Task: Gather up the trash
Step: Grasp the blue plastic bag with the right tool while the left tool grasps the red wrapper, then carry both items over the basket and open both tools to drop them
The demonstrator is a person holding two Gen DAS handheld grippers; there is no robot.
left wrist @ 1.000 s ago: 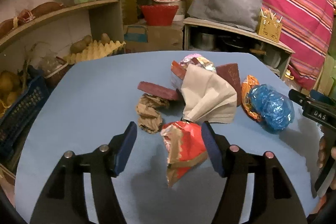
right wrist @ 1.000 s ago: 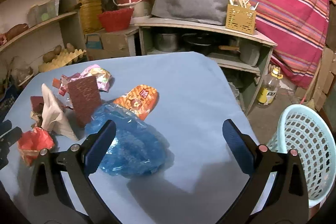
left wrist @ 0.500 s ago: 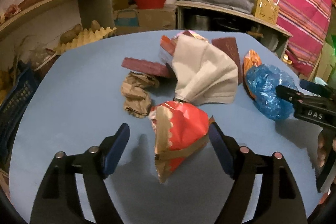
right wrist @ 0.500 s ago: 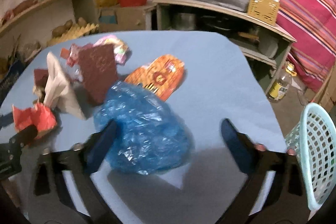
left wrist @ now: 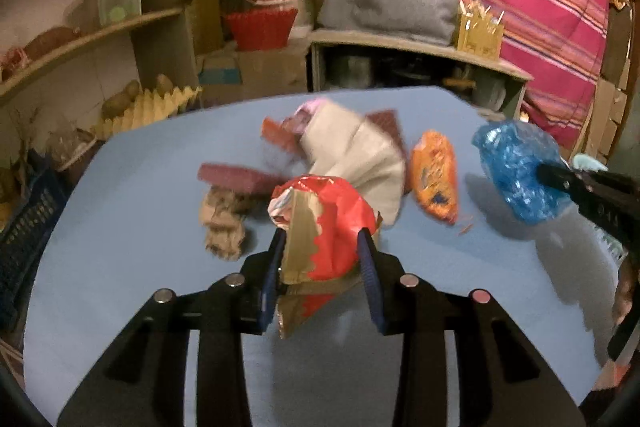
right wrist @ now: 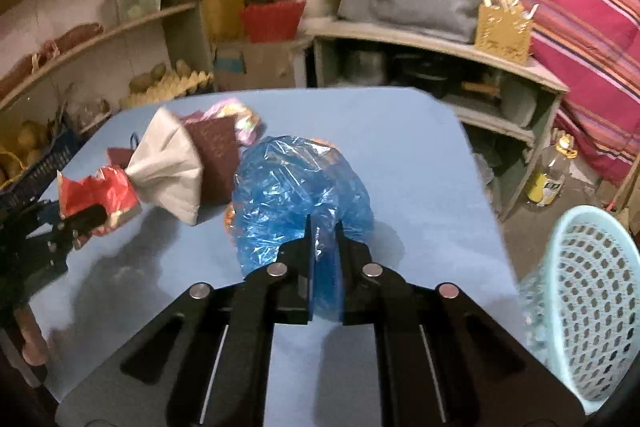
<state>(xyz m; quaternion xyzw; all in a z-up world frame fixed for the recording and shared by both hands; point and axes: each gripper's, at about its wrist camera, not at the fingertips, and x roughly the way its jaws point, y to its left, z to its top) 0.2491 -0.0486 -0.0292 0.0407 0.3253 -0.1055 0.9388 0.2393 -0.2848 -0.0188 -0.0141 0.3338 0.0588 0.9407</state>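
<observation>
A crumpled red and gold wrapper (left wrist: 332, 223) sits between the pads of my left gripper (left wrist: 321, 235). The jaws are closing and both pads press on it. My right gripper (right wrist: 323, 223) is shut on a crumpled blue plastic bag (right wrist: 292, 179), which hangs a little above the blue table (right wrist: 420, 155). More trash lies behind: a beige paper bag (left wrist: 356, 155), an orange snack packet (left wrist: 436, 175), a brown paper wad (left wrist: 224, 223) and maroon wrappers (left wrist: 236, 177). A pale blue mesh basket (right wrist: 592, 307) stands on the floor off the table's right edge.
Wooden shelves with potatoes and a yellow egg tray (left wrist: 148, 107) line the left side. A dark blue crate (left wrist: 24, 227) sits by the table's left edge. A low shelf unit (right wrist: 440, 43) stands behind the table, and a plastic bottle (right wrist: 552, 175) stands on the floor.
Both grippers went from wide open to closed: the left around the red wrapper, the right on the blue bag. The blue bag has come up off the orange packet.
</observation>
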